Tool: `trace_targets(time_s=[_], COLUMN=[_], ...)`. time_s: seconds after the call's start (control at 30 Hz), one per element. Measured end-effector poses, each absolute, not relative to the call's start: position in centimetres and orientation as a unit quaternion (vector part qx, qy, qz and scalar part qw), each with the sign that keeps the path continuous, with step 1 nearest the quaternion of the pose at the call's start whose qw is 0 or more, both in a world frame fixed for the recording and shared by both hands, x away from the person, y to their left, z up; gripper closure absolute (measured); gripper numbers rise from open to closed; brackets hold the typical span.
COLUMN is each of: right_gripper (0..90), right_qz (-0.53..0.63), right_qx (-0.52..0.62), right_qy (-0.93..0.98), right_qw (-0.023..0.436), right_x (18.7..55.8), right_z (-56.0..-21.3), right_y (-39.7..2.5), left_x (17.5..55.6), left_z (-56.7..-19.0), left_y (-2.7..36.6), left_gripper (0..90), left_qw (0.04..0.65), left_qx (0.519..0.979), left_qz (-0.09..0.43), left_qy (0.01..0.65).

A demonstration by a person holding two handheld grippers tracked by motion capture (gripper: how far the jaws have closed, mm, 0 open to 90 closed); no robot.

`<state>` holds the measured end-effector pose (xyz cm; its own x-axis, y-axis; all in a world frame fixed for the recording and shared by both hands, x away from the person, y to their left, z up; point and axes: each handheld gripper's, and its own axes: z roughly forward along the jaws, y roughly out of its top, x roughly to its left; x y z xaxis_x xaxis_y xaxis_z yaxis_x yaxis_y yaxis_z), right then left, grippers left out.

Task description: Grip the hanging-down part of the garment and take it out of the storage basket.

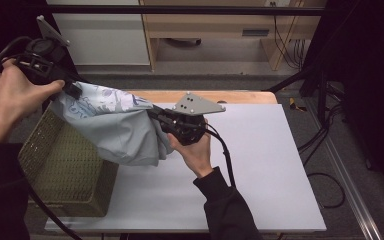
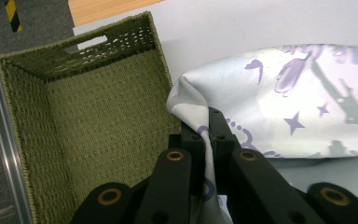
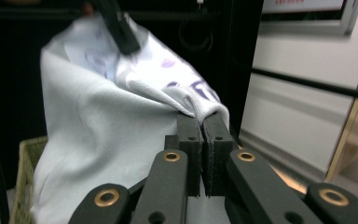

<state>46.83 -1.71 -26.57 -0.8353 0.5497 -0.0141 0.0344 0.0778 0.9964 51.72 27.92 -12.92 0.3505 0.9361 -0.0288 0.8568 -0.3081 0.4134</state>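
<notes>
Pale printed cloth (image 1: 112, 125) is held in the air between the two claws, above the near-left part of the desk (image 1: 260, 150). Left claw (image 1: 74, 90) is clamped on the cloth's upper left edge; in the left gripper view its jaws are closed together with a fold of fabric pinched between them. Right claw (image 1: 156, 116) is clamped on the opposite edge, jaws pressed together on a bunched hem in the right gripper view. The cloth's long axis runs from the left claw, higher and farther left, down to the right claw, lower and nearer the desk's middle; the slack hangs below that line. The green woven basket (image 1: 65, 165) sits on the left end of the desk, directly under the left claw and the hanging left half of the cloth. The left gripper view looks straight into the basket (image 2: 88, 116): its interior appears empty, with nothing lying on the floor or against the walls. Judgement: the cloth goes down and left into the basket; the left claw is already over the opening, so the right claw must travel left to bring its end over the rim.
</notes>
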Motion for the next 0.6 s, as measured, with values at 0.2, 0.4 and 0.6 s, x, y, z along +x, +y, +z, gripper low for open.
trace_targets(time_s=[0.2,0.4,0.6], right_gripper=[87.8,87.1,79.7], right_qz=[0.627,0.613,0.597], right_qx=[0.234,0.256,0.264], right_qy=[0.725,0.736,0.749], right_qw=[0.160,0.132,0.115], right_x=[47.8,48.6,49.0], right_z=[-31.0,-35.3,-37.4], right_y=[-1.0,0.6,2.0], left_x=[52.0,52.1,52.2], left_z=[-13.3,-13.6,-13.9], left_y=[27.6,27.1,26.8], left_gripper=[87.6,87.6,87.6], left_qw=[0.178,0.175,0.174], left_qx=[0.802,0.807,0.811], left_qz=[0.106,0.105,0.102], left_qy=[0.560,0.554,0.550])
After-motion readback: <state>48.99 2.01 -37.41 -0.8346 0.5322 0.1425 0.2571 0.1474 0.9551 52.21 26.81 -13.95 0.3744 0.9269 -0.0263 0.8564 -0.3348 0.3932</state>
